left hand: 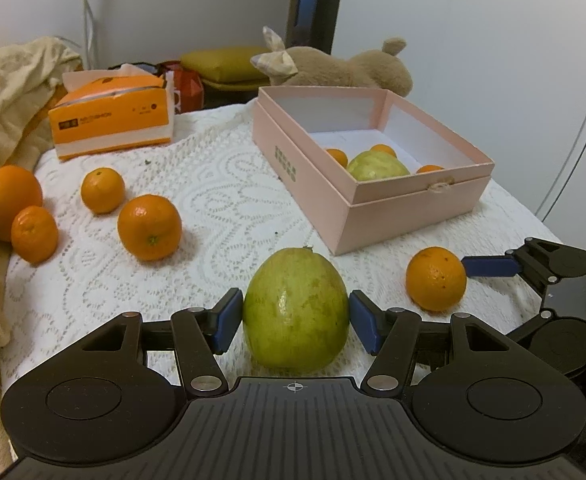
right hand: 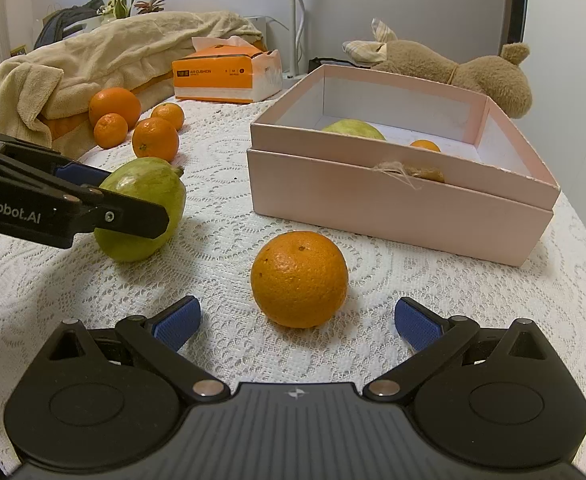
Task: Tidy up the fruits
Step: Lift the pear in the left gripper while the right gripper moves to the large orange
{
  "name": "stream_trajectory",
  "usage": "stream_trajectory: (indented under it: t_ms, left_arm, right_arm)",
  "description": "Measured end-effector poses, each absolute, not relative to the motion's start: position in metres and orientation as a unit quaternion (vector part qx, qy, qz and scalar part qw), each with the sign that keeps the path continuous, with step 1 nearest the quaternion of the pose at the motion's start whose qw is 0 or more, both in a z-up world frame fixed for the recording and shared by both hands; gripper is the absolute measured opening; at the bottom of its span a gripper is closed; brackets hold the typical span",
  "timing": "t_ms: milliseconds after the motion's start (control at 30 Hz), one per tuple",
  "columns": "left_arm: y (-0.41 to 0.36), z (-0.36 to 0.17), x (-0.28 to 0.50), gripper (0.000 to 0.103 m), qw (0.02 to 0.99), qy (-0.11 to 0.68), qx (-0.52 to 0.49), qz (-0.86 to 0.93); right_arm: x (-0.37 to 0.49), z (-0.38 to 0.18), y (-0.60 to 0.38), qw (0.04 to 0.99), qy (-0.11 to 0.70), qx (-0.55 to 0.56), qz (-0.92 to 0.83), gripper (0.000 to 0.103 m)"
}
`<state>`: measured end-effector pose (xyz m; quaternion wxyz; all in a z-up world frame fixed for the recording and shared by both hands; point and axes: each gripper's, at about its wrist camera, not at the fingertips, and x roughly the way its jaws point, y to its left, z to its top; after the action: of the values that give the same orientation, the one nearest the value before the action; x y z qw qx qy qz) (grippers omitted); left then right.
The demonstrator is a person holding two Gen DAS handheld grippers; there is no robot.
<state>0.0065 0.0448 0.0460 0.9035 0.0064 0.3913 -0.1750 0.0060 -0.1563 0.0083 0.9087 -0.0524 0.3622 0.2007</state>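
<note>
Between your left gripper [left hand: 295, 318] pads sits the green fruit [left hand: 296, 310] — both blue pads touch its sides, so it looks held, though it rests on the lace cloth [left hand: 213, 208]. Its stem tip points to about 12 o'clock in the left wrist view, away from you, so its long side runs front to back and the pads press across the short way. That is a good hold, I think.

The pink box [left hand: 377, 204] lies at about 1 o'clock from this gripper. It already has a green fruit and some small oranges inside. To drop yours in, you would lift and go forward and a bit right.

Your right gripper [right hand: 297, 322] is wide and holds nothing — the big orange [right hand: 299, 279] sits just ahead at 12 o'clock, between the pads but not touched. It is round, so any way works. Four more oranges [left hand: 149, 227] wait at 10 o'clock.
</note>
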Motion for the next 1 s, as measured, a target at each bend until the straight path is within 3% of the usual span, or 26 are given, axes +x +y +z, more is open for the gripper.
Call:
stream_trajectory:
  t_ms: [633,1000]
  left_arm:
    - [0.073,0.057,-0.038,0.064,0.896,0.403,-0.013,-0.188]
    - [0.056,0.044,-0.004,0.064,0.902,0.397,-0.023,-0.170]
  right_arm:
    - [0.005,0.009,-0.156,0.910,0.361,-0.056,0.198,0.103]
    - [0.005,0.008,-0.156,0.910,0.360,-0.056,0.198,0.103]
